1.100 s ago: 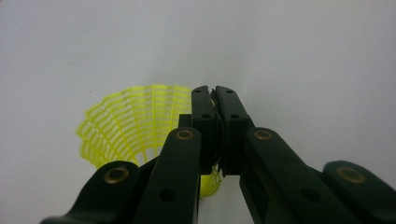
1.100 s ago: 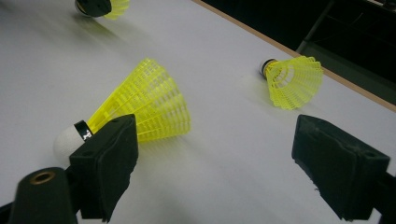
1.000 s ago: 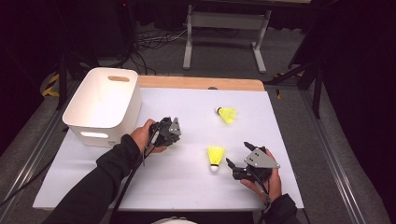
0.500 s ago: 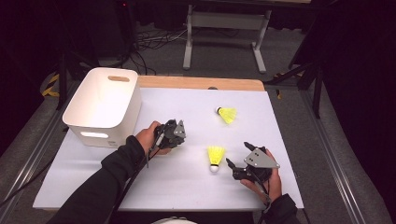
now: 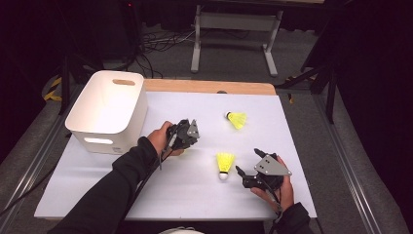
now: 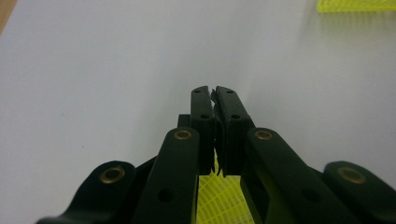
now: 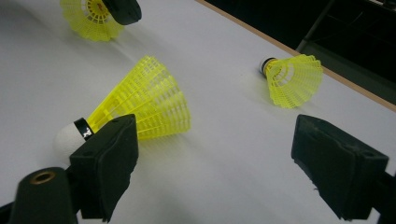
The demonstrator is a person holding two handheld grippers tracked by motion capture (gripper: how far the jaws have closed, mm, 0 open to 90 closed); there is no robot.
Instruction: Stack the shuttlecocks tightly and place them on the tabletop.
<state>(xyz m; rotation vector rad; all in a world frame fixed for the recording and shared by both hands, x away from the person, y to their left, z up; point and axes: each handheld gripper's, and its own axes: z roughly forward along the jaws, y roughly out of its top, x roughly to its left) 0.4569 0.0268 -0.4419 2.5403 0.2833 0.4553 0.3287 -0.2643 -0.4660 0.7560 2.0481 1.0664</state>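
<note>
Since a second ago, the left hand-held gripper [image 5: 187, 135] has been carried a little rightward from the white plastic bin [image 5: 108, 111], its jaws clamped on a yellow mesh shuttlecock [image 6: 219, 205]. Unmoved, the right hand-held gripper [image 5: 251, 171] is held wide open with nothing between its jaws. Just to its left on the white table [image 5: 195, 195] lies a second yellow plastic shuttlecock [image 5: 224, 164], cork toward the person, skirt pointing away. This right gripper is judged the nearer.

shuttlecocks [image 5: 225, 161] [image 5: 237, 119]: neon-yellow mesh skirts, white cork tips, black band | bin [image 5: 108, 110]: plain white | bench [image 5: 195, 195]: white top, pale wood strip at far edge | left gripper [image 5: 191, 136], right gripper [image 5: 247, 169]: black jaws, grey plates, brass rivets
</note>
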